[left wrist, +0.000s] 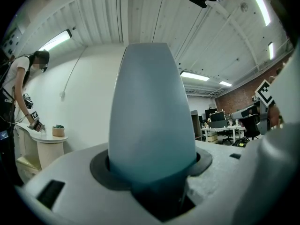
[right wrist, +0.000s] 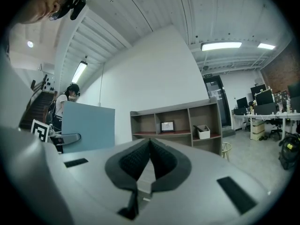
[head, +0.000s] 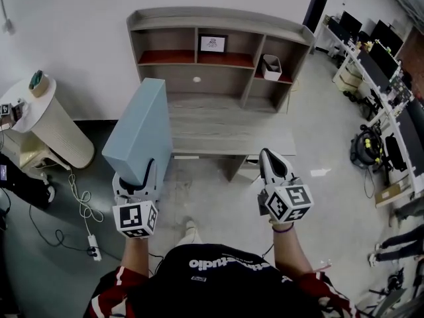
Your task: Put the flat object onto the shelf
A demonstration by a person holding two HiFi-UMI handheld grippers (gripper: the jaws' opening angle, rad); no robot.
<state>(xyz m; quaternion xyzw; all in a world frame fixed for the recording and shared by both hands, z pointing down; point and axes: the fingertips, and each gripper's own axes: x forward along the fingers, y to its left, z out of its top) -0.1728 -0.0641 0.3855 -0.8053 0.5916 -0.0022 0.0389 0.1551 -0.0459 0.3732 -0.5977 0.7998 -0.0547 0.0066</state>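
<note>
Grey concrete floor (head: 218, 197), white wall; grey wooden shelf (head: 218, 17) with a desk top (head: 225, 134) against the wall; 1 framed picture (head: 212, 43) and 1 white box (head: 271, 67) in its upper compartments; round white table (head: 56, 124) with a small plant (head: 38, 81) at left; office desks with monitors (head: 374, 61) at right; power strip (head: 95, 247) on the floor.

Light blue flat object (head: 140, 130) stands on edge, off the floor, just left of the desk top; long axis points away from the person toward the shelf; left gripper (head: 140, 176) clamps its near end, jaws wide on it.

Right gripper (head: 267, 155) empty, pads pressed together.

Black square markers on both cubes; white print on the shirt, upside down, not clearly readable.
</note>
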